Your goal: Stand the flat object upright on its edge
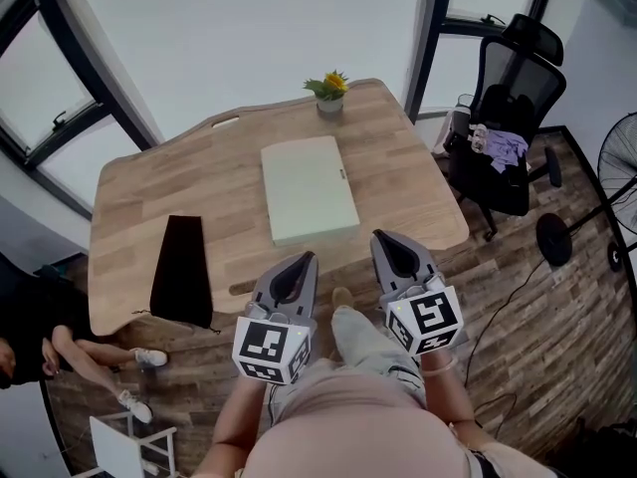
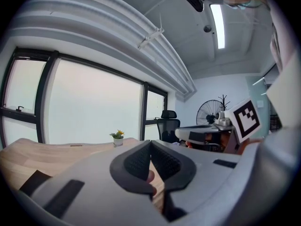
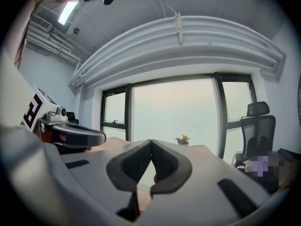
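1. Flat object point(image 1: 309, 189), a pale green slab, lies flat near the middle of the wooden worktop point(image 1: 149, 192), its long sides running away from me.
2. I judge it stiff, thin and fairly light, with a smooth skin that may slide rather than tip. I would take it by one long edge, one set of jaws lifting while the other steadies the opposite edge.
3. The left gripper point(image 1: 305, 258) and right gripper point(image 1: 382, 236) hang side by side short of the worktop's near edge, well apart from the object. Both sets of jaws are closed on nothing.
4. A potted plant point(image 1: 329, 93) stands at the far edge beyond the object. A black pouch point(image 1: 182, 270) lies toward the near left corner.
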Demonstrator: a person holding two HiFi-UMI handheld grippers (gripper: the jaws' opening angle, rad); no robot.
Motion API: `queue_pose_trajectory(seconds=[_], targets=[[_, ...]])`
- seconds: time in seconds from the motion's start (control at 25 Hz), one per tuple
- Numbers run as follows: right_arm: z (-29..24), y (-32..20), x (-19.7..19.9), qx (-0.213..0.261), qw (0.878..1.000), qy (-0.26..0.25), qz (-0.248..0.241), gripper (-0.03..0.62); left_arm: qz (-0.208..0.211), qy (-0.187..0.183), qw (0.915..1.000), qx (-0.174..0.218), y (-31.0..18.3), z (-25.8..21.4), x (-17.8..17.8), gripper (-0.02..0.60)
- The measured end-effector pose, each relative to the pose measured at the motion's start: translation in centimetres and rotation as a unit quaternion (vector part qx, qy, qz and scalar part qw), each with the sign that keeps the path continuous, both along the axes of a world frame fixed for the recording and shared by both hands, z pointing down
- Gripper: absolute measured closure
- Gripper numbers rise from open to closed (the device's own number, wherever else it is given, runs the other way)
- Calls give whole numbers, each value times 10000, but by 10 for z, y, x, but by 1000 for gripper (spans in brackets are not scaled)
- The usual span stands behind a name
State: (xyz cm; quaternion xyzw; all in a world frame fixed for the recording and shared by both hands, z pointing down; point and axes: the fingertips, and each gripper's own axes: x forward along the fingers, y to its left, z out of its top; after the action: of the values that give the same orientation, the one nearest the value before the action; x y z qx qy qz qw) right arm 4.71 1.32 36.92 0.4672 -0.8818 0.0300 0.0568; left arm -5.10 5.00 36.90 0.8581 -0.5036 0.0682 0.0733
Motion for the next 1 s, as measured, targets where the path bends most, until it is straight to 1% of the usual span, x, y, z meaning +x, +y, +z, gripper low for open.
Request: queue_pose_trajectory(seconds=[0.32, 1.0], targets=[[11, -35, -2, -35, 10000, 9, -59, 594, -60, -39, 9999, -100, -36, 12, -4, 572], [36, -131, -19, -254, 9988, 296, -304, 594, -242, -87, 9992, -314, -132, 29, -21, 572]])
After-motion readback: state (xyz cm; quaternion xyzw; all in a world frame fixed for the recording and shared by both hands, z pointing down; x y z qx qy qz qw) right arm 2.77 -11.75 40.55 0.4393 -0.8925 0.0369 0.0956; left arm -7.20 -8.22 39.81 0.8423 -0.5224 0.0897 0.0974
